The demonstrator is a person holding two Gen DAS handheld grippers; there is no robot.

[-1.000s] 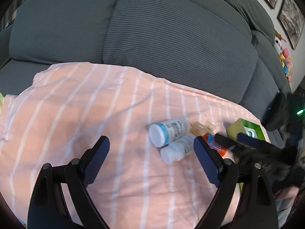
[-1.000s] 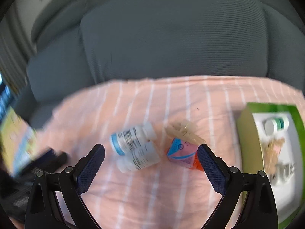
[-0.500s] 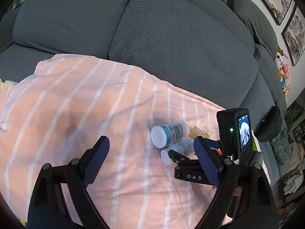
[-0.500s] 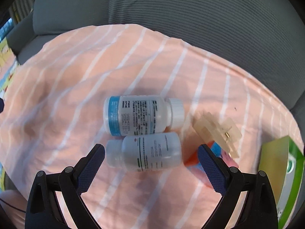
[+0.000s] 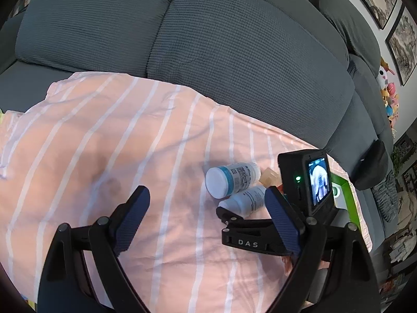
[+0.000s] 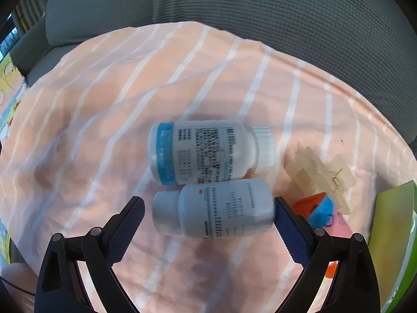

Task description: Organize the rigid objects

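Currently, we find the right gripper [image 6: 208, 215] lowered over a small white bottle [image 6: 216, 208] that lies on its side on the pink striped cloth [image 6: 104, 99], cap toward the left finger. Its jaws stand apart: the bottle's base lies right against the right pad, though we cannot tell whether they touch, while a narrow gap separates the cap from the left pad, so the bottle is bracketed but not clamped. Directly behind it, touching along its length, lies a larger blue-banded bottle [image 6: 206, 151], also on its side, cap pointing the opposite way. To the right we note a translucent beige plastic part [image 6: 320, 174] and, partly behind the right finger, an orange, blue and pink item [image 6: 323, 211]. At the right edge a green box [image 6: 393, 234] shows only its outer wall; we cannot read its contents from this view. The left gripper [image 5: 206, 221] hovers over bare cloth beside the bottles, jaws wide apart with nothing between them.
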